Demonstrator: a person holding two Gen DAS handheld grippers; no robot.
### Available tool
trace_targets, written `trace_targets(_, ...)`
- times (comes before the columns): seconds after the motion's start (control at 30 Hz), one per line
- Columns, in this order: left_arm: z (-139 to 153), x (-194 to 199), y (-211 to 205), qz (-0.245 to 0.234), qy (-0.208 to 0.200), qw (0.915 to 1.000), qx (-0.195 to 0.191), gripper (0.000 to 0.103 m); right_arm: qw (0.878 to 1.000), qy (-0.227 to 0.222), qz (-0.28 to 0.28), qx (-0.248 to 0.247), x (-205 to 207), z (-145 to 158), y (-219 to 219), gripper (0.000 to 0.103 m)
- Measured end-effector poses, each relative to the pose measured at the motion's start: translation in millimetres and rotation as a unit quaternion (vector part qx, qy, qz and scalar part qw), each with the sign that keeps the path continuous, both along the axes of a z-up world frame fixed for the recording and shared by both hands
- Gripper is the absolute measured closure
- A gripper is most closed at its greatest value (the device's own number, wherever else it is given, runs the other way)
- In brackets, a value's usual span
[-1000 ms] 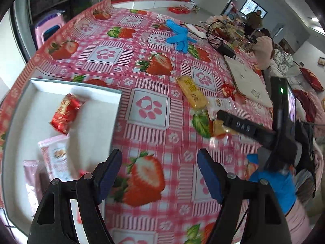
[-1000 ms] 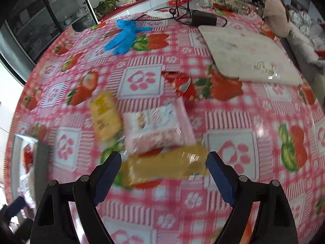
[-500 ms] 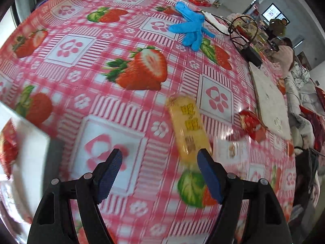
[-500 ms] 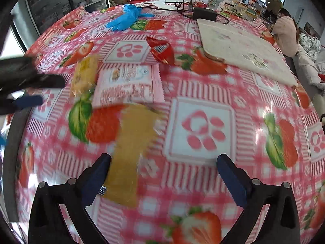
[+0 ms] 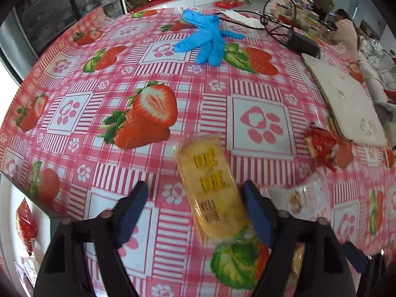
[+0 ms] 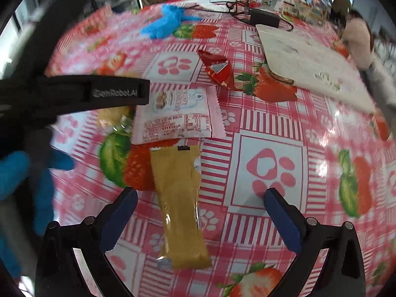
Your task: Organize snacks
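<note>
Strawberry tablecloth (image 5: pixel 158 113) on table: yellow cake pack (image 5: pixel 212 188), tan bar (image 6: pixel 179 198), pink-white packet (image 6: pixel 177 116), red wrapper (image 6: pixel 219 70), blue gloves (image 5: pixel 206 40), board (image 6: pixel 309 57).

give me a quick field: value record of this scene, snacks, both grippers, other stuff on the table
surface: table under a strawberry-print cloth
left gripper: closing, yellow cake packet between its fingers, nearer the right-hand one; contact unclear
right gripper: wide, closing slightly, astride the tan wrapper bar, not touching
other snacks: white-pink pouch; red wrapper
tray: white tray at left edge, red packet inside
clutter: blue gloves; pale board; black power brick with cables
background: seated person
</note>
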State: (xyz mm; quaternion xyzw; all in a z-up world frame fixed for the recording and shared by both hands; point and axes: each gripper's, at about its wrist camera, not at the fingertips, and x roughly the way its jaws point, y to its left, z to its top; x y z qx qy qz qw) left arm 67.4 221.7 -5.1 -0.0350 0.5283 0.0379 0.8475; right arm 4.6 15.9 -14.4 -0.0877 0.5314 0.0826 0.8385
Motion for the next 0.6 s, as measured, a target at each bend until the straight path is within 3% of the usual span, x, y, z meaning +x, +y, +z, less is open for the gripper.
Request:
trace_targets(0.03,2.2,-6.3,-0.3,-0.012,-0.008,0.9999,0.002,0.059,1.0,-0.002,0.0,0.003,-2.2,1.0,-0.4,0.006)
trace_targets(0.07,3.7,-11.6,-2.1,-0.018,-0.01,0.9998,0.009,0.064,1.0,-0.006,0.0,0.003,-5.0,3.7,-1.0,0.016)
trace_targets(0.13,3.8,-29.6,-2.7,-0.027,-0.013,0.9994,0.014,0.064,1.0,-0.011,0.006,0.005,-9.6,9.4,-2.6,0.046)
trace_targets(0.17,3.4,-43.2,-3.4,-0.031,-0.019,0.9993,0.012,0.064,1.0,-0.01,0.01,0.007,-11.5,12.0,-3.1,0.07)
trace_targets(0.3,3.3,-107.2,-9.0,-0.042,-0.035,0.9984,0.012,0.064,1.0,-0.009,0.008,0.019,-27.3,11.6,-11.6,0.072)
trace_targets(0.5,0.0,-200.6,-6.0,-0.064,-0.065,0.9958,0.014,0.062,0.999,-0.008,-0.022,0.03,-88.4,11.5,-37.5,0.072)
trace_targets(0.6,-0.1,-210.2,-0.6,-0.074,-0.065,0.9951,0.003,0.033,0.998,-0.008,-0.043,0.034,-117.2,12.0,-48.3,0.072)
